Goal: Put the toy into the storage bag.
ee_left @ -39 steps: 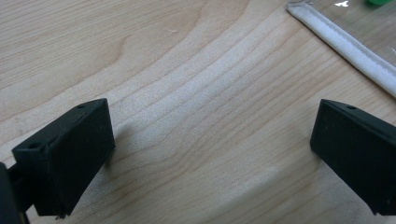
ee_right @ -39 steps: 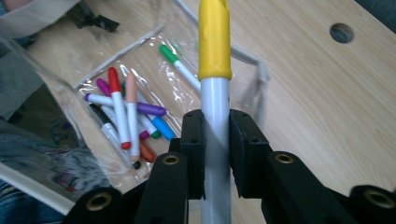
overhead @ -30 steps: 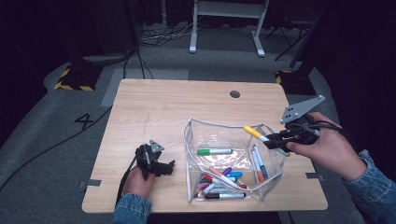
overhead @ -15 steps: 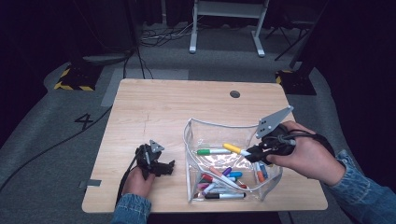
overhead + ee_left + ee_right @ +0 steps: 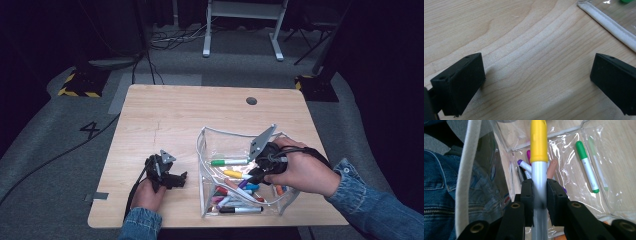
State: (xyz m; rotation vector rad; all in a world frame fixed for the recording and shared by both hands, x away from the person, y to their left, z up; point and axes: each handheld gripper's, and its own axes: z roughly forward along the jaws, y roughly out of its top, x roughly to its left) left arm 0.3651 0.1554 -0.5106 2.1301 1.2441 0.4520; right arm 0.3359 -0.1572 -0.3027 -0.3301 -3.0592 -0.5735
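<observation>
Right gripper (image 5: 539,195): jaws clamped on the grey barrel of a yellow-capped marker (image 5: 538,157), cap pointing away from the camera, barrel pinched squarely between both pads. In the high view the same gripper (image 5: 254,176) is seen held by the right hand (image 5: 300,172) inside the open top of the clear pouch (image 5: 207,150), with the yellow marker (image 5: 233,174) angled down over the pile of markers (image 5: 235,197) on the pouch bottom. Whether the yellow marker tip touches the pile cannot be told.

Pouch: transparent plastic, white-trimmed rim (image 5: 465,172), standing open on the wooden table (image 5: 190,115), toward the near right part of it. A green-capped marker (image 5: 586,166) is seen lying flat on the pouch floor beyond the held marker, well apart from it; purple, magenta and tan caps are clustered just behind the jaws. A black marker (image 5: 240,210) is seen lying along the near wall of the pouch.

Left gripper (image 5: 536,82): jaws spread wide, nothing between them, bare tabletop below. In the high view it (image 5: 167,175) is seen resting on the table in the left hand (image 5: 147,195), just left of the pouch, not touching it. The pouch trim (image 5: 609,25) is caught at the top right corner of the left gripper view.

Further back: a dark round grommet hole (image 5: 251,100) near the far table edge, then grey floor with a white stand (image 5: 242,30).
</observation>
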